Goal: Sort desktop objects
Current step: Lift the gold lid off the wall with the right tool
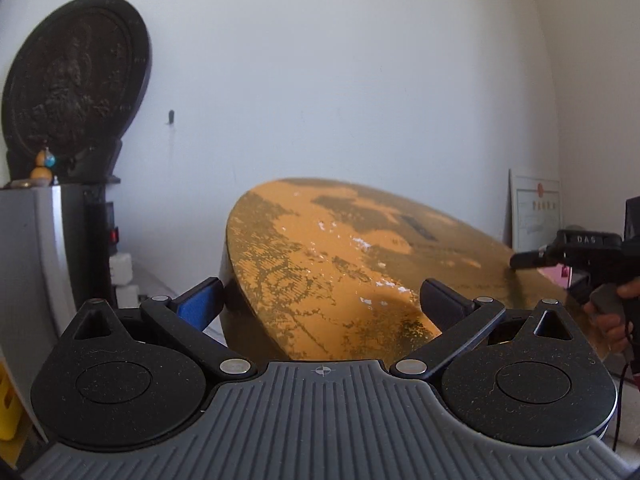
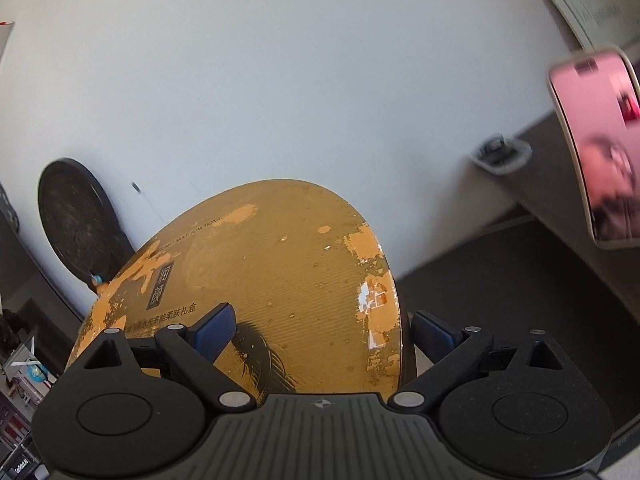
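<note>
A large round golden box (image 1: 340, 248) with worn orange patches, black sides and printed characters fills both views and hangs tilted in front of a white wall. My left gripper (image 1: 322, 300) clamps its rim across the thickness, one blue-padded finger (image 1: 200, 304) against the black side and the other on the top face. My right gripper (image 2: 326, 330) holds the box (image 2: 280, 264) the same way at another part of the rim. In the left wrist view the right gripper's finger (image 1: 528, 258) lies on the box's far right edge, with a hand (image 1: 616, 312) on its handle.
A dark carved round plaque (image 1: 76, 80) stands on a silver appliance (image 1: 32, 248) at the left. A framed certificate (image 1: 536, 212) leans on the wall at the right. A phone with a pink screen (image 2: 596, 148) and a small clear dish (image 2: 500, 152) sit on the dark desk (image 2: 520, 280).
</note>
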Action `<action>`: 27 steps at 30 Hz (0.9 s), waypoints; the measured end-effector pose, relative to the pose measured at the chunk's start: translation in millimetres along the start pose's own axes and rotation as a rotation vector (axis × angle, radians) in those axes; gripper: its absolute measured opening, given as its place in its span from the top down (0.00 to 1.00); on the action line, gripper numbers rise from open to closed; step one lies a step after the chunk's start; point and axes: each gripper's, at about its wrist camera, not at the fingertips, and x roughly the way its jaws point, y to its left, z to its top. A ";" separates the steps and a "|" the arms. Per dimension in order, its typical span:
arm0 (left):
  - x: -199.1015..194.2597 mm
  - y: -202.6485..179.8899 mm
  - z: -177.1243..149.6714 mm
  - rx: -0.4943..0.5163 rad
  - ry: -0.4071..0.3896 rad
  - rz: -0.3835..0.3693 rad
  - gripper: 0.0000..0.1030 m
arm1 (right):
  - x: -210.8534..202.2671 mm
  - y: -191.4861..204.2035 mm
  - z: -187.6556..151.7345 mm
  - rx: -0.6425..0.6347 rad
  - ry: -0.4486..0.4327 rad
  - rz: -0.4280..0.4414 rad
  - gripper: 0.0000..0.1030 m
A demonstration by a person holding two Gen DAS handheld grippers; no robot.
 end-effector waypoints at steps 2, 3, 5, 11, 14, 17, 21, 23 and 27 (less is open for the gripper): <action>1.5 -2.3 -10.6 -0.022 0.034 0.002 0.01 | 5.6 -8.1 -8.4 0.000 0.017 -0.021 0.06; 0.4 -5.4 -18.3 -0.031 0.057 0.003 0.01 | 7.0 -12.5 -11.6 -0.003 0.023 -0.032 0.06; 0.9 -10.7 -33.4 -0.047 0.098 0.013 0.01 | 11.7 -16.0 -16.9 -0.019 0.037 -0.051 0.06; 5.8 -16.7 -75.1 -0.099 0.181 0.056 0.01 | 9.4 -17.1 -38.1 -0.054 0.092 -0.078 0.06; 8.1 -15.8 -90.5 -0.124 0.224 0.067 0.01 | 10.1 -25.8 -47.7 -0.056 0.115 -0.085 0.06; 11.4 -14.4 -100.5 -0.138 0.255 0.074 0.01 | 15.4 -31.6 -52.3 -0.042 0.136 -0.093 0.06; 22.7 -12.2 -97.0 -0.129 0.271 0.079 0.01 | 27.8 -34.4 -44.6 -0.003 0.161 -0.096 0.06; 29.0 -10.0 -90.5 -0.118 0.264 0.073 0.01 | 33.5 -31.9 -36.8 -0.001 0.165 -0.097 0.06; 41.7 -1.4 -83.7 -0.129 0.262 0.066 0.01 | 44.4 -17.9 -24.5 -0.051 0.162 -0.107 0.06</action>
